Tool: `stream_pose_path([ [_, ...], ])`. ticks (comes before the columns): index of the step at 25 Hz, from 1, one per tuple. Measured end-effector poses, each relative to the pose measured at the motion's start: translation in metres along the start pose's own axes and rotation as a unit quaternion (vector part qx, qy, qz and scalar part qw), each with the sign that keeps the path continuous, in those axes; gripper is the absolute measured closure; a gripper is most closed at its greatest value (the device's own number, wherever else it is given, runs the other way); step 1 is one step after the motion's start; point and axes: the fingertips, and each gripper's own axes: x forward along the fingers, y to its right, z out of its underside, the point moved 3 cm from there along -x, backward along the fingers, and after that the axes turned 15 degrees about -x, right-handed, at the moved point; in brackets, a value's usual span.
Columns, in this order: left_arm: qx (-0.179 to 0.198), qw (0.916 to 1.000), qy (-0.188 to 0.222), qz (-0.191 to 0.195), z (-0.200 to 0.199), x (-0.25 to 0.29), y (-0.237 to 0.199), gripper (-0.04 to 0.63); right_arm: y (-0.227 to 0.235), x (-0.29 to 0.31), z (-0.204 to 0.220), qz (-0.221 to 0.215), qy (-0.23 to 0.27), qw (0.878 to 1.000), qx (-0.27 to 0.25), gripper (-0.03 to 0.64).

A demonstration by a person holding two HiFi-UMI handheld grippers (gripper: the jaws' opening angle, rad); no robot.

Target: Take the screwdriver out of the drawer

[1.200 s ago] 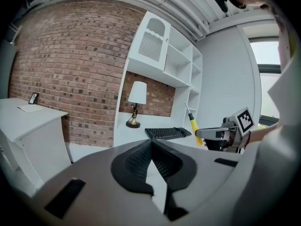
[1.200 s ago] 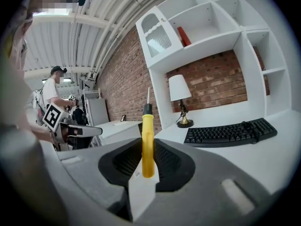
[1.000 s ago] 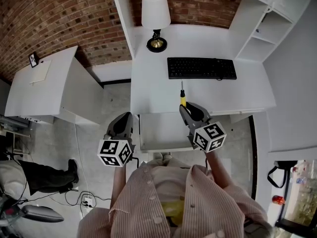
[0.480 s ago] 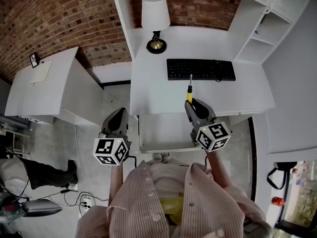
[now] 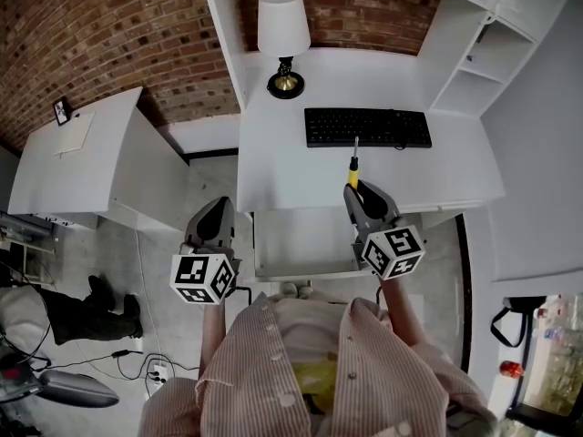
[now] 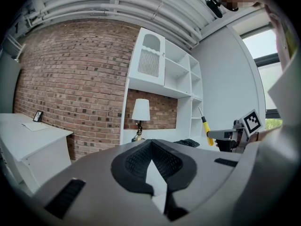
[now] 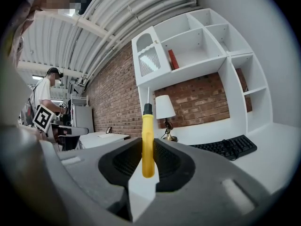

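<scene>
The screwdriver (image 5: 353,165) has a yellow handle and a thin metal shaft and stands upright. My right gripper (image 5: 356,189) is shut on its handle, just over the white desk's (image 5: 282,171) front edge, above the open drawer (image 5: 273,244). In the right gripper view the handle (image 7: 148,145) is pinched between both pads, shaft pointing up. My left gripper (image 5: 211,222) hovers left of the drawer, beside the desk, shut with nothing in it; its pads (image 6: 136,159) meet. From the left gripper view the screwdriver (image 6: 207,132) shows at the right in the other gripper.
A black keyboard (image 5: 368,127) lies on the desk behind the screwdriver and a white lamp (image 5: 284,39) stands at the back. White shelves (image 5: 487,57) rise at the right, a second white desk (image 5: 82,157) stands to the left. A person (image 7: 47,98) stands far behind.
My right gripper has carried the screwdriver a little farther over the desk edge, toward the keyboard. My left gripper has drifted slightly left, away from the drawer.
</scene>
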Motion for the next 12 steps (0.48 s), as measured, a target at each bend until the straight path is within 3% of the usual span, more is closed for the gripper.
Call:
stream_pose_path([
  [12,0.001,1.0,-0.007,0.006,0.0054,0.0014,0.0026,0.595,0.0007,-0.004,0.0014,0.012,-0.003,1.0,-0.005,0.535],
])
